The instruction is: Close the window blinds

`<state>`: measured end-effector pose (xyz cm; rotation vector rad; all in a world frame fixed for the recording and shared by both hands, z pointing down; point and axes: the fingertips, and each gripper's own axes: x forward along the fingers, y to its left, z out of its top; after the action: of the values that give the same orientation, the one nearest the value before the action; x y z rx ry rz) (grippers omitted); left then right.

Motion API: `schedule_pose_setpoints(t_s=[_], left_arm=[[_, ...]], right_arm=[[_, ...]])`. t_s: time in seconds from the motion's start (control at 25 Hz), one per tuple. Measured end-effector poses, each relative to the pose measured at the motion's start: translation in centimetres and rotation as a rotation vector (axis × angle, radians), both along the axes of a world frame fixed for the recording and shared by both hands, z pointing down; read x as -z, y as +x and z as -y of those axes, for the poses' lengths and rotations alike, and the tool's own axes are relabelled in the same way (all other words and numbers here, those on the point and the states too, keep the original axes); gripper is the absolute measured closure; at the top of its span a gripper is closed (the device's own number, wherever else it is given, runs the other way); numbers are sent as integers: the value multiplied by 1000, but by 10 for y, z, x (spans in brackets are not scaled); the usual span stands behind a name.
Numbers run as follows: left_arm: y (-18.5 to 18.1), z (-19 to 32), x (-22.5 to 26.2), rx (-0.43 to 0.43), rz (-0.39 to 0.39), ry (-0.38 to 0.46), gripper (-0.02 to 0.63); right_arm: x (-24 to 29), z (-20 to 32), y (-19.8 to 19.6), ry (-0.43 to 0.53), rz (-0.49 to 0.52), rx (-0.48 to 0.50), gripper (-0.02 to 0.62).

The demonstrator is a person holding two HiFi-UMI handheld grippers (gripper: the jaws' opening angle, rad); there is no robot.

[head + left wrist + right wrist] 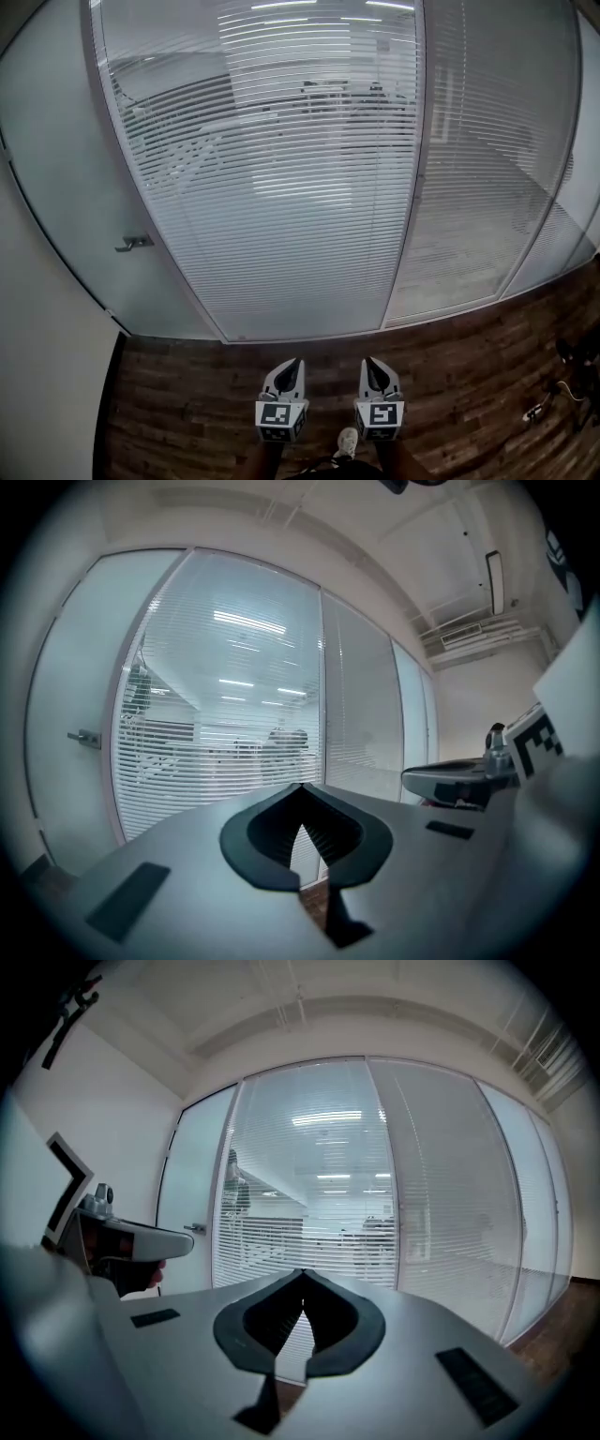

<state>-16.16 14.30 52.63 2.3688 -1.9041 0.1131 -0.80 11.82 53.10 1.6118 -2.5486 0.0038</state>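
Pointing side by side up the frame, the left gripper [293, 364] and right gripper [370, 363] sit low at the bottom centre of the head view. Each has its jaws pressed together on nothing. Beyond them lies a strip of wooden floor [187, 403], so neither tool is near the glass yet.

The window blinds [281, 169] hang straight ahead in the centre pane, their slats running left to right and tilted open enough to show an office behind. The left gripper lines up under that pane. The right one sits nearer the upright frame post [412, 187], beside the right pane's blinds [487, 169], which look more closed.

I can't pick out a wand or cord. A door handle [136, 243] shows at far left.
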Motion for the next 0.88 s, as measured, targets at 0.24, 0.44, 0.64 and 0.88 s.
schedule_pose_setpoints(t_s=[0.24, 0.44, 0.64, 0.88], left_arm=[[13, 36, 12, -22, -51, 42, 611], [6, 70, 25, 4, 35, 86, 611], [17, 107, 27, 0, 50, 92, 611], [23, 138, 28, 14, 32, 73, 611]], right_arm=[[24, 38, -14, 34, 29, 82, 594], [29, 68, -20, 75, 7, 112, 594], [27, 105, -2, 58, 5, 89, 594], [21, 139, 5, 33, 29, 107, 594]])
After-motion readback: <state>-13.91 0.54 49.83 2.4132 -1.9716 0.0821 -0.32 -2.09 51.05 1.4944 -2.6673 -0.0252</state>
